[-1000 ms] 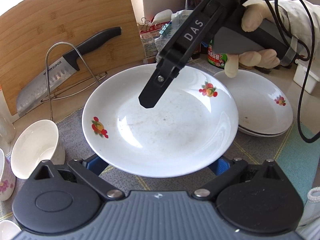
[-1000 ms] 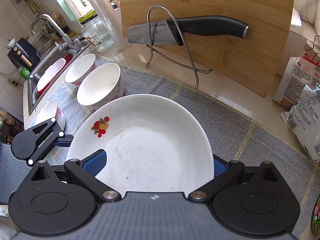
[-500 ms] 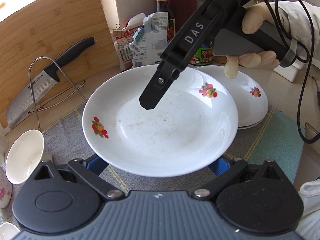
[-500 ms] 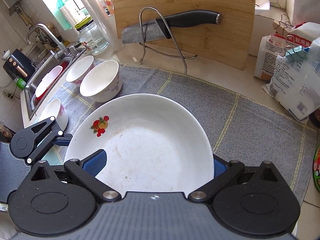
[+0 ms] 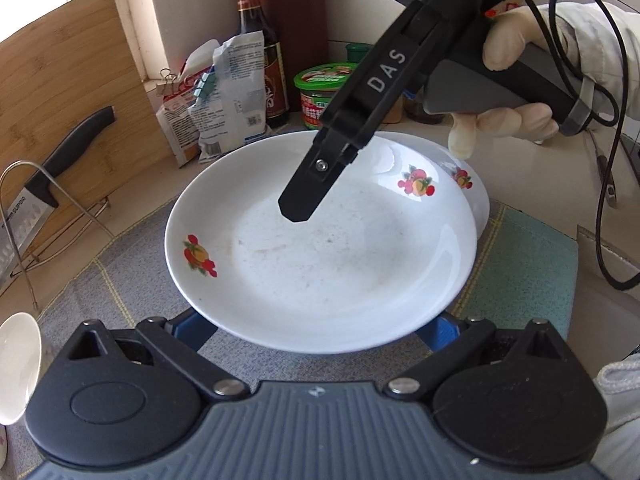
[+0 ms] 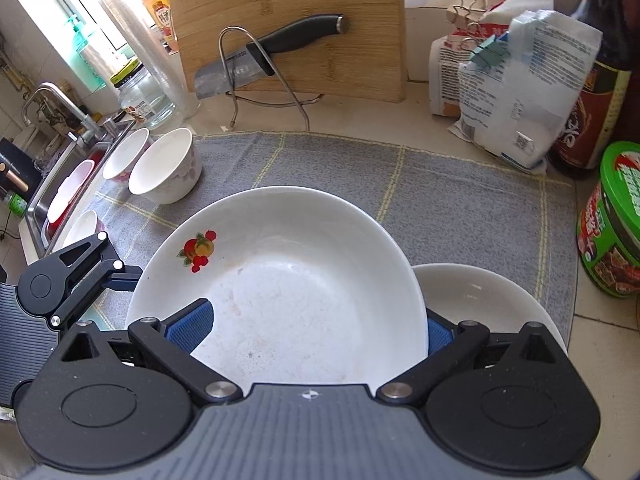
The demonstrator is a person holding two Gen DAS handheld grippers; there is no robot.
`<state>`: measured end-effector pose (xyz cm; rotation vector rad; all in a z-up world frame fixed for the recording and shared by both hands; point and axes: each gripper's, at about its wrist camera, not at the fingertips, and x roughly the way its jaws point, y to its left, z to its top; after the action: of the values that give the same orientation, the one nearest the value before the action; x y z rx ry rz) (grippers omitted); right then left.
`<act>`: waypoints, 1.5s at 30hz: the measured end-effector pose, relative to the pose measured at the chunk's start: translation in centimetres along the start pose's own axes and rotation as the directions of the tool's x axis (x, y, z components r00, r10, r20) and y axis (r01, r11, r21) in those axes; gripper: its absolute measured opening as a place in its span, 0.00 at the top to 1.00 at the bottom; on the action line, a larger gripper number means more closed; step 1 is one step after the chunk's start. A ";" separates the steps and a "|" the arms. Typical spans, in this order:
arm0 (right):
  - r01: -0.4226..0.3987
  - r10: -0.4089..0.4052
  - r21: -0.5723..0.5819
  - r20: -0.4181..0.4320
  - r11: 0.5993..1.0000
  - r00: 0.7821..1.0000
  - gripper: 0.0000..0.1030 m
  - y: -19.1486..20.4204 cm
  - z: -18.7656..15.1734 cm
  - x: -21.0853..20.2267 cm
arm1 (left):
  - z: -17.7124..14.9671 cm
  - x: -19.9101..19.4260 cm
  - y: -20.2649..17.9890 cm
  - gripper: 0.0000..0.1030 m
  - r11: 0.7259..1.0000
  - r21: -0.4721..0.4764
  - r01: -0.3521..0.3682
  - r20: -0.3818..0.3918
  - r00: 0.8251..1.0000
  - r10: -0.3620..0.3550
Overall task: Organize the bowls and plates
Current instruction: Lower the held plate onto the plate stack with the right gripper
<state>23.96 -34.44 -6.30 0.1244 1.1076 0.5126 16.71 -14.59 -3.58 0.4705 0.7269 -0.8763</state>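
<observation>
Plate, white w/ fruit print, is held up between both grippers, off the grey mat.

L gripper: blue pads either side of plate's near rim, fingers spread wide, rim sits across them. Whether they actually pinch or only cradle it — can't tell; pad contact is hidden under the plate.

R gripper: blue pads pressed at both sides of the plate, plate wedged between them, clamped. In L cam its black finger reaches over the plate's far half, tip above the plate's inner surface. Gloved hand wraps the handle, cable trailing off.

Plate inside: faint brownish smears and specks.

Just beyond the held plate, to the R of R gripper: plate stack on the mat, same fruit print, partly overlapped by the held plate in both views.

Ahead-L of R gripper: bowls on mat edge, more by the sink.

Further ahead: cutting board leaning upright, knife resting in wire rack. Ahead-R: clipped bags, dark sauce bottle, green-lidded tub.
</observation>
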 end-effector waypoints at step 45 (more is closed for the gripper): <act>0.123 -0.123 0.196 -0.011 0.973 0.992 0.00 -5.0 -4.6 -1.4 | 2.5 4.2 -2.0 0.01 0.980 0.131 0.151 -0.039 0.988 -0.148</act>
<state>21.07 -40.20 -8.99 0.2272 1.1554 0.2912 17.74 -19.48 -5.16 0.5534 0.7401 -1.0656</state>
